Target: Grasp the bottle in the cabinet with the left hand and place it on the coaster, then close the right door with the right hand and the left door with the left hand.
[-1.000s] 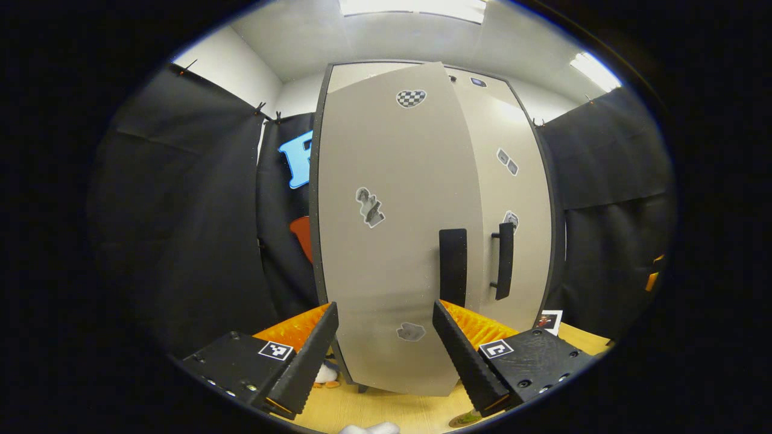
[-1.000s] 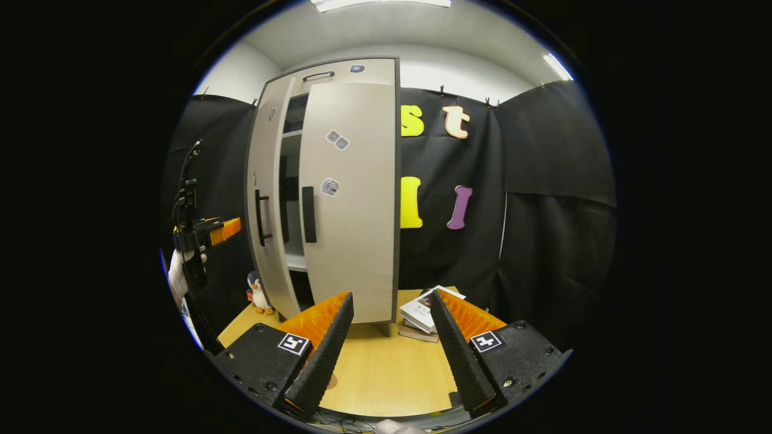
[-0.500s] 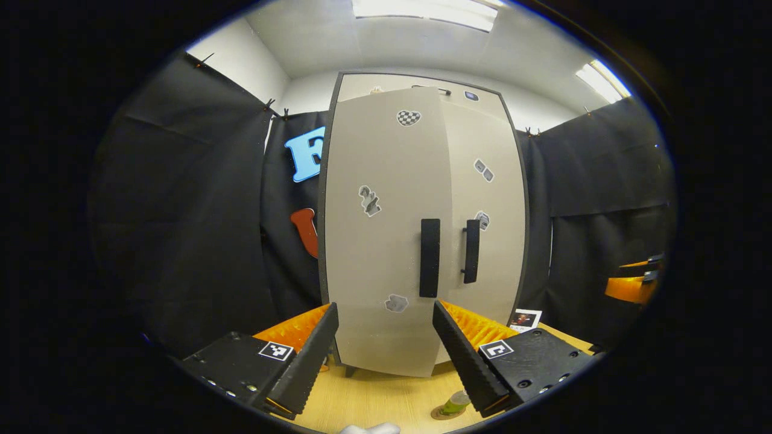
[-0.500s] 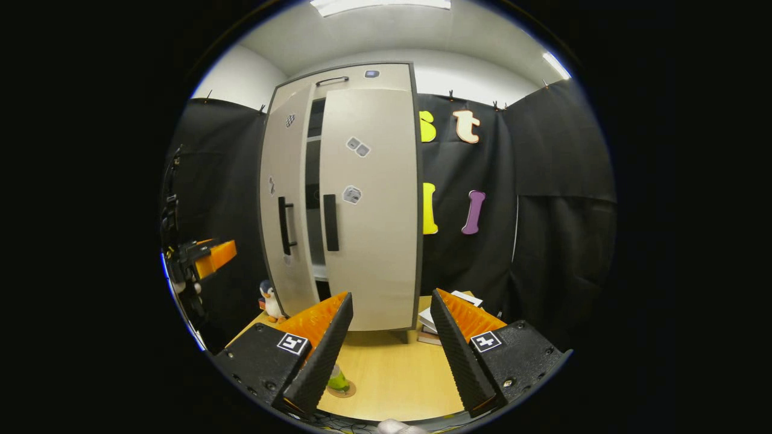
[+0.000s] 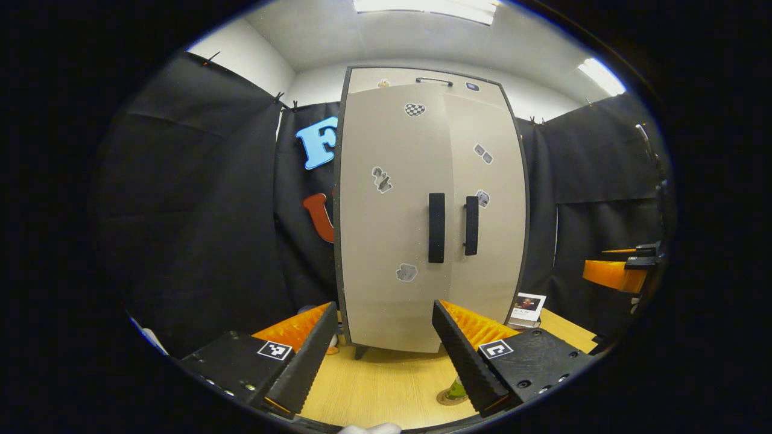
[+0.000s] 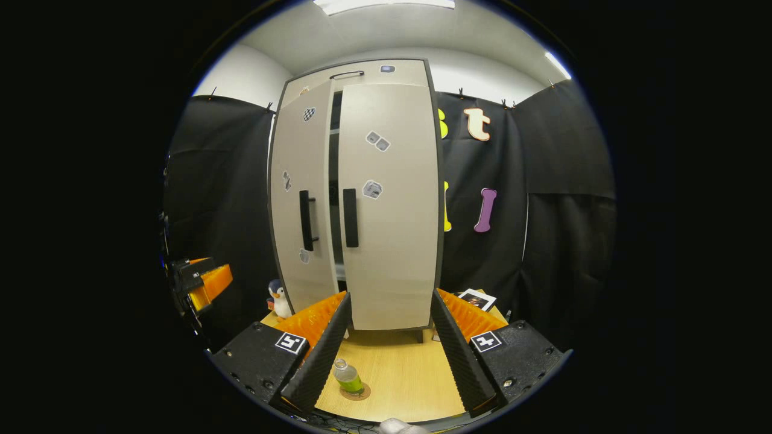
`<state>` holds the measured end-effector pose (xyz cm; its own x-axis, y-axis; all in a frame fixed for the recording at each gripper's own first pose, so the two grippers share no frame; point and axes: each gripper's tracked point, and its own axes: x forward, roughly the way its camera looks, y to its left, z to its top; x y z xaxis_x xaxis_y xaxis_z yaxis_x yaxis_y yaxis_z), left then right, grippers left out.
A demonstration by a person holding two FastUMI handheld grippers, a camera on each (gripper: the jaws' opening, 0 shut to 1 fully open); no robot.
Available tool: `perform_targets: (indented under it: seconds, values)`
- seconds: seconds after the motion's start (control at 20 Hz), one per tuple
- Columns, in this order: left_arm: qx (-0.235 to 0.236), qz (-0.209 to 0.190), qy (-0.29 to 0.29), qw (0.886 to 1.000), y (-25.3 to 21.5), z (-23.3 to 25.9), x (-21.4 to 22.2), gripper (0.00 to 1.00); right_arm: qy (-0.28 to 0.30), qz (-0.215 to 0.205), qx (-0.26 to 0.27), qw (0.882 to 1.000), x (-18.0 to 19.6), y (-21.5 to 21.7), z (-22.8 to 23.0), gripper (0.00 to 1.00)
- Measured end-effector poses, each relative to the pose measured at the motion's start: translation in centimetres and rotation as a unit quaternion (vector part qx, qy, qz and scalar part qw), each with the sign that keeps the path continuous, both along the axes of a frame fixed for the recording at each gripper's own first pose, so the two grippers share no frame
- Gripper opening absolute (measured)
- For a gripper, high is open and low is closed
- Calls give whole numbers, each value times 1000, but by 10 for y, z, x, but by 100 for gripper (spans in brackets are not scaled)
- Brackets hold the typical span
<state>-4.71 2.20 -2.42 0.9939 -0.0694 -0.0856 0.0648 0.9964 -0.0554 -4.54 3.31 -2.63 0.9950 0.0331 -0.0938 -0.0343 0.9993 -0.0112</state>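
The tall grey cabinet stands at the back of the wooden table. Its right door lies flat against the frame. The left door stands a narrow crack ajar, with a dark gap beside its black handle. A small bottle of green liquid stands upright on a round coaster on the table in front of the cabinet; in the left gripper view the bottle peeks out behind a finger. My left gripper is open and empty, well back from the doors. My right gripper is open and empty too.
A penguin toy stands at the cabinet's left foot. A photo card and books lie at its right foot. The right gripper hangs far off in the left gripper view, and the left gripper at the right gripper view's left edge.
The left door has swung from well open to almost shut. Both grippers have drawn back from the cabinet, and the bottle on its coaster has come into view.
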Motion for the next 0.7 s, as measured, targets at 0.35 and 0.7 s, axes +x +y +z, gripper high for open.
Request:
perform_targets:
  seconds: [0.35,0.7]
  values:
    - [-8,-1,0,1000,-1,4,1,96,-4,6,-16,1000,3,5,2,82]
    - [-1,9,-4,1000,2,6,6,96,-11,18,-14,1000,10,10,7,82]
